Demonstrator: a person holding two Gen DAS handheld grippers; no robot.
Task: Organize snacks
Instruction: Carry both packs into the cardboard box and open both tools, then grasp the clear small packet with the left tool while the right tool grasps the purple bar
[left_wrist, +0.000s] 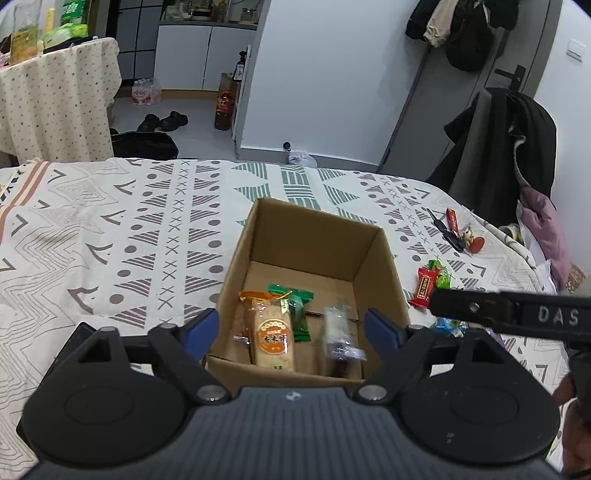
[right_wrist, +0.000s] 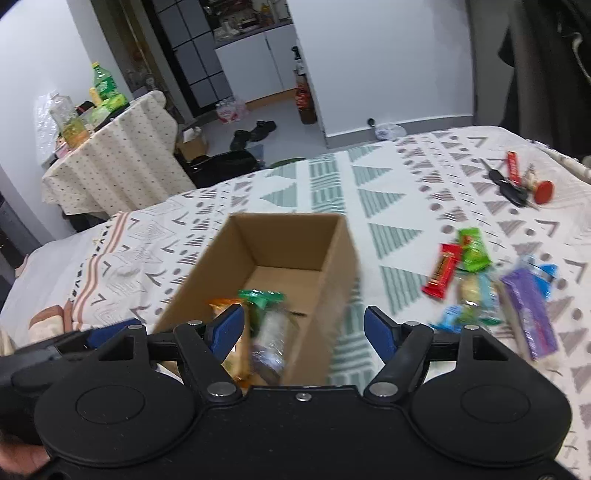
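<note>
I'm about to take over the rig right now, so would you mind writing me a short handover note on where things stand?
Left gripper: open, empty, hovering over the near end of the cardboard box.
Right gripper: open, empty, over the box's near right edge.
Done: three snacks lie in the box: an orange rice cake pack, a green packet and a clear-wrapped snack, blurred in both views.
Left: the loose pile on the bedspread to the right of the box: red bar, green packet, purple pack and blue-wrapped pieces.
The keys further back are not snacks.
</note>
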